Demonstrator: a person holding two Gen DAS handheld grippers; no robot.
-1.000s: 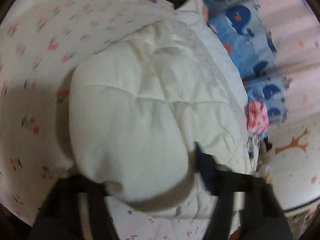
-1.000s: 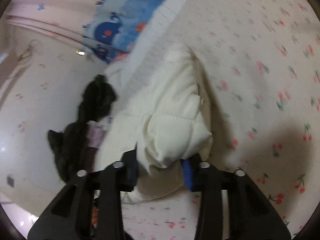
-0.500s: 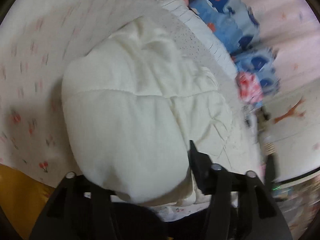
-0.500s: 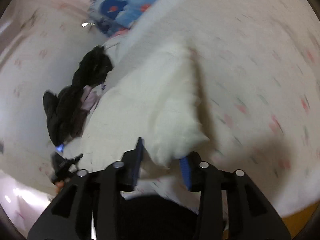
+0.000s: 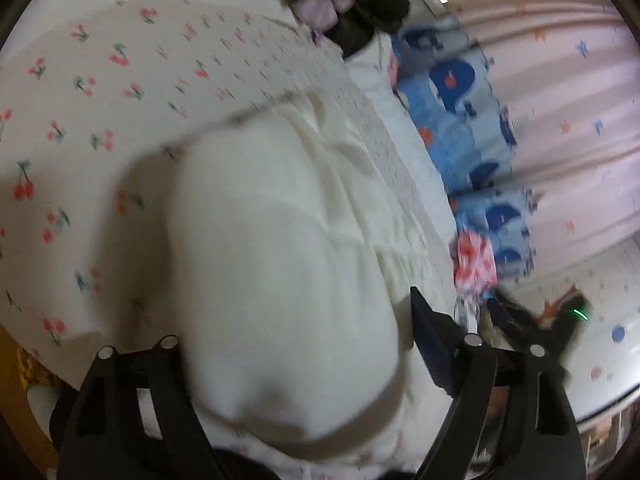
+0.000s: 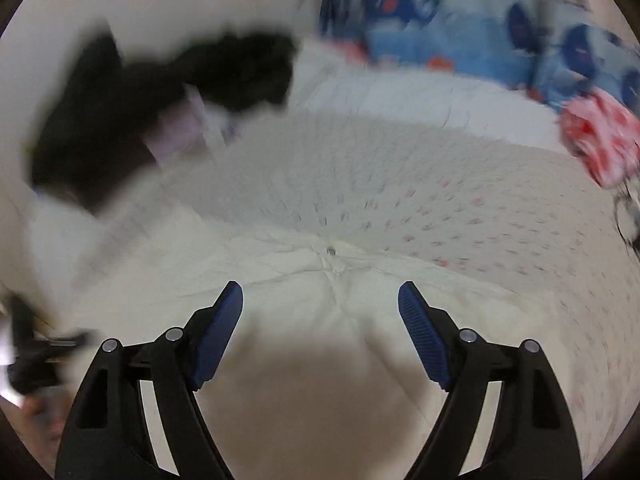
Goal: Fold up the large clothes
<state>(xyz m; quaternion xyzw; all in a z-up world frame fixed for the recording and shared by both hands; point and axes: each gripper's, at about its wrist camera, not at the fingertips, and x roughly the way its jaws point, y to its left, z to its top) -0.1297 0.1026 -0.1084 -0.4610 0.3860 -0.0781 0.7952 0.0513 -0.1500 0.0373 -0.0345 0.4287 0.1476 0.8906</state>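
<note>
1. Opening: left gripper (image 5: 296, 360) jaws are spreading wide; a puffy fold of the cream quilted jacket (image 5: 280, 264) bulges between them. The one visible blue pad (image 5: 430, 344) stands just clear of the cloth, so the fold is released, not pinched.
2. Right gripper (image 6: 320, 316) jaws also opening, wide apart; both blue pads (image 6: 420, 332) hang above the jacket (image 6: 320, 264) with nothing clamped.
3. Jacket lies on the cherry-print bedsheet (image 5: 100, 100), near a dark clothes pile (image 6: 132, 112) and whale-print bedding (image 5: 464, 128).
</note>
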